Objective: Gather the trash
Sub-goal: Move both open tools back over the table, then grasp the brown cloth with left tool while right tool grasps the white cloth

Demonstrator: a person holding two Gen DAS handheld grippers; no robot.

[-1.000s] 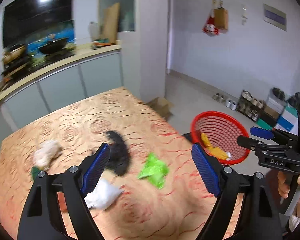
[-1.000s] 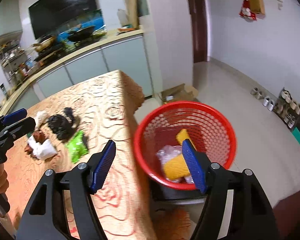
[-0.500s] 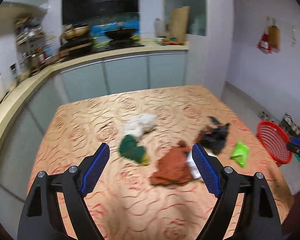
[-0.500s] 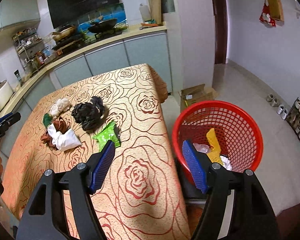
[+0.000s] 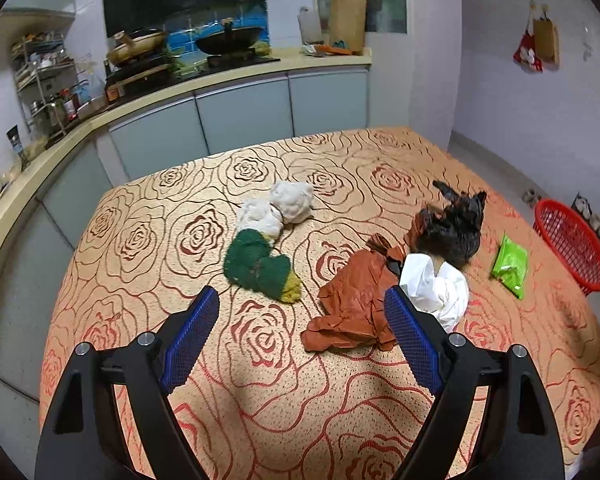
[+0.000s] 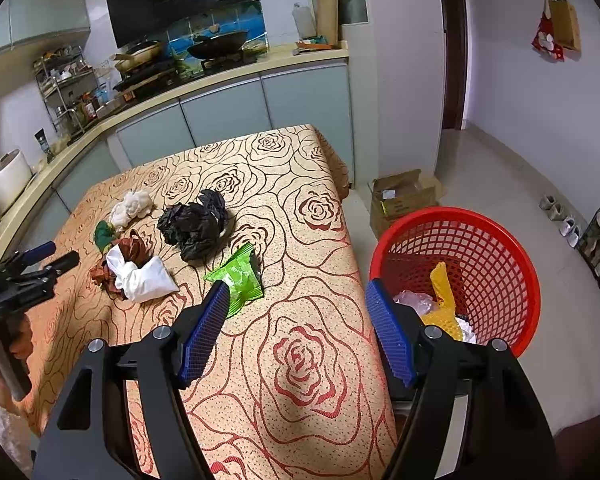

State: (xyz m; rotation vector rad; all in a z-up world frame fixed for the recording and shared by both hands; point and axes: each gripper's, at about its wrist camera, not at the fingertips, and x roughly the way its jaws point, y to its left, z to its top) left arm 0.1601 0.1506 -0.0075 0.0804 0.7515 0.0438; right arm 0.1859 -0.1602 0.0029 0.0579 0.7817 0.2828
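Both claws are empty and spread wide: your left claw (image 5: 302, 338) sits low in the frame over the rose-patterned tabletop (image 5: 148, 240), and your right claw (image 6: 296, 328) hangs over the tabletop's near right edge, next to the red plastic mesh basket (image 6: 496, 256). A second ago your left claw faced the basket side of the room; it has since swung across and dropped toward the litter, so the crumpled rust-brown wrapper (image 5: 352, 304) now lies just ahead of its right finger, touching the scrunched white bag (image 5: 440, 284). Left of centre are the dark green and yellow wad (image 5: 260, 266) and the cream-white crumpled paper (image 5: 280, 208); the black plastic bag (image 5: 454, 220) and the flat bright-green packet (image 5: 510, 264) lie toward the right. Your right claw has moved off the basket toward the green packet. The basket already holds scraps, so the next pickup looks like the brown wrapper, though the white bag may come with it.
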